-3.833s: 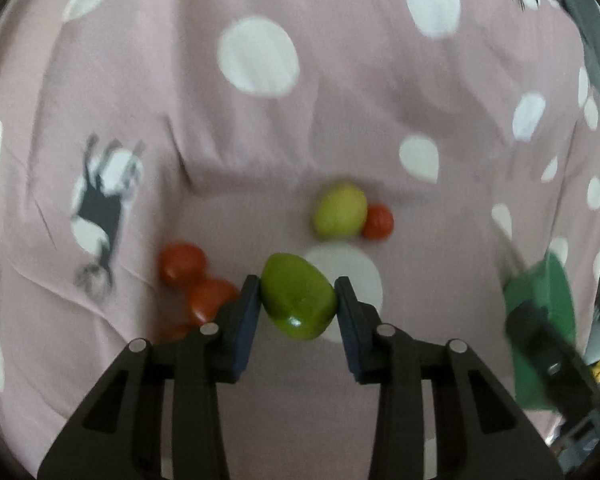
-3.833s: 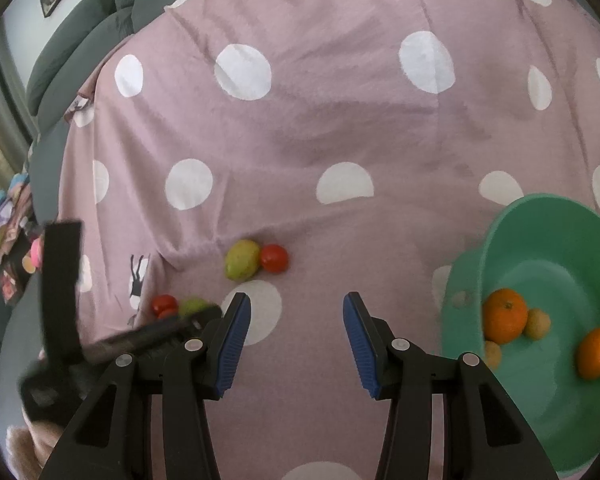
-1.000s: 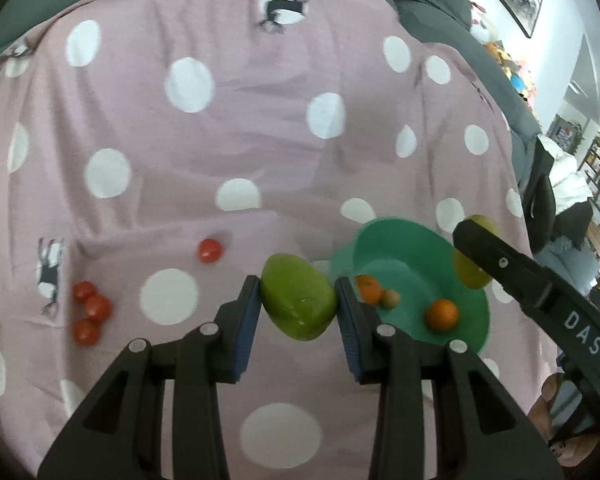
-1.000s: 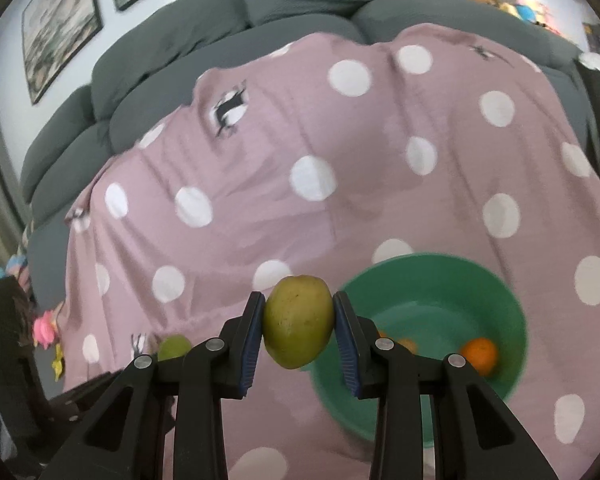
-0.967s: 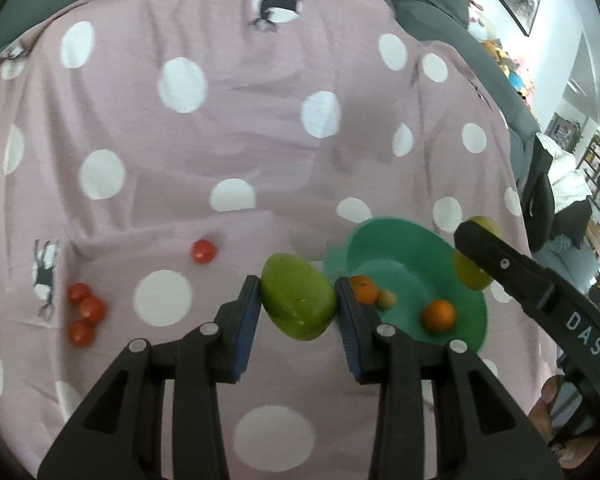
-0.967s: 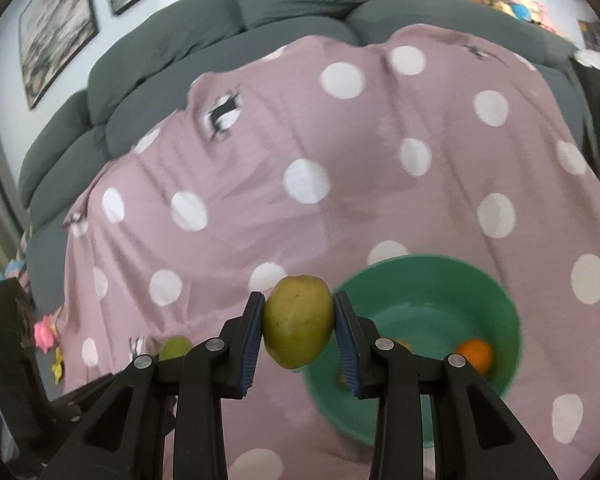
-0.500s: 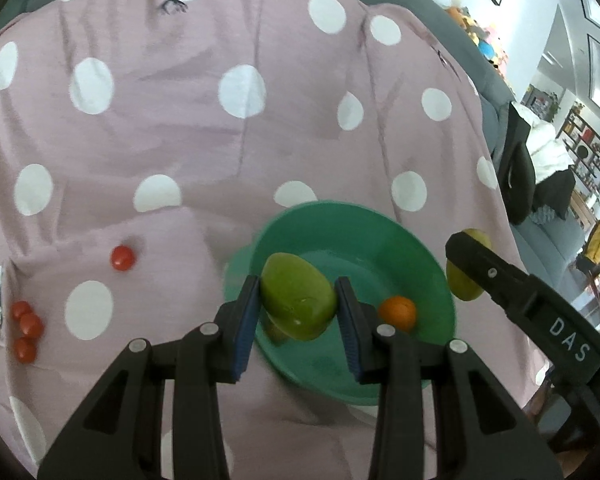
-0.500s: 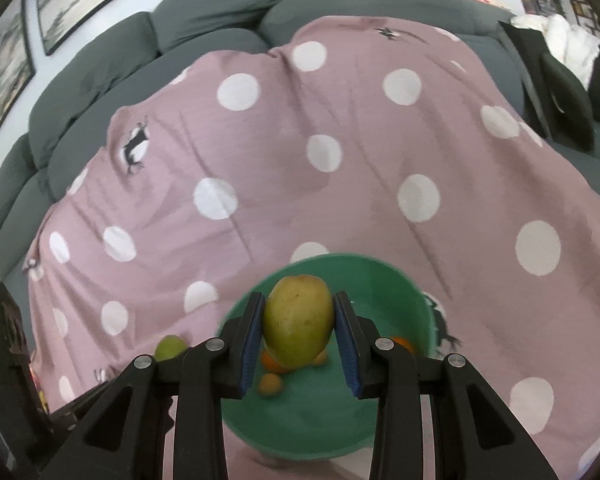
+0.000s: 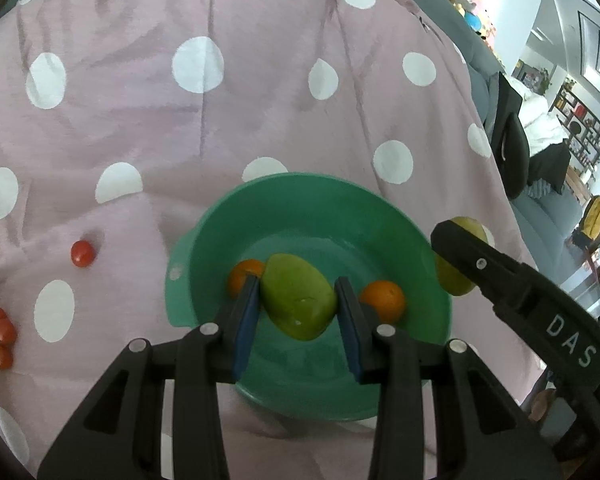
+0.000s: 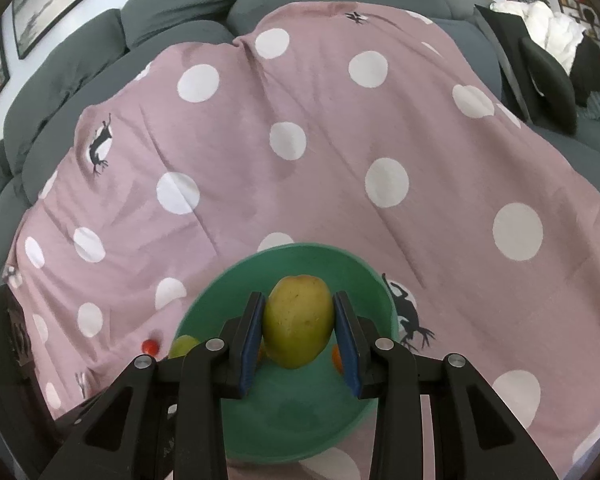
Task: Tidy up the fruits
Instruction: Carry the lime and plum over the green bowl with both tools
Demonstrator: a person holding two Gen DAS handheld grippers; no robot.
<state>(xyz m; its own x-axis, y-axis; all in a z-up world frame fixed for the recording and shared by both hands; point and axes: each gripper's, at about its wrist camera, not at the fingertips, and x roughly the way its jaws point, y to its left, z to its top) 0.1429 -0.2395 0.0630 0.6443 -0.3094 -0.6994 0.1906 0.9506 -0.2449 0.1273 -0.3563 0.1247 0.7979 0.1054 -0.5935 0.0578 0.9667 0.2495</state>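
From my left wrist, my left tongs (image 9: 296, 308) are pinching a green mango (image 9: 298, 297) between the blue pads (image 9: 247, 318), both pads pressing on its sides. The mango's long axis is running slantwise, its narrower end pointing up and to the left, its fatter end down and to the right. It is sitting just beyond the fingertips, hanging over the inside of the green bowl (image 9: 220, 216). Two oranges (image 9: 382, 300) are lying in the bowl, one on each side of the tongs; the left one (image 9: 244, 270) is partly hidden behind my left finger. The bowl is resting on a pink dotted blanket (image 9: 148, 112). One small tomato (image 9: 82, 253) is lying on the blanket left of the bowl, and three more (image 9: 2, 336) are bunched near the left edge. At the right, my right tongs (image 9: 456, 256) are reaching in, gripping a yellow mango (image 9: 466, 226) just beside the bowl's right rim.

From my right wrist, the right tongs (image 10: 300, 328) are pinching the yellow mango (image 10: 299, 320), pads tight against its flanks. Its long axis is standing nearly upright, the top tipping slightly right. It is sticking up above the fingertips, over the bowl (image 10: 228, 292). An orange (image 10: 337, 358) is peeking out behind my right finger. The green mango (image 10: 183, 346) is showing at the bowl's left rim, with a tomato (image 10: 149, 346) just beside it on the blanket (image 10: 320, 140), which is draped over a grey sofa (image 10: 180, 4).
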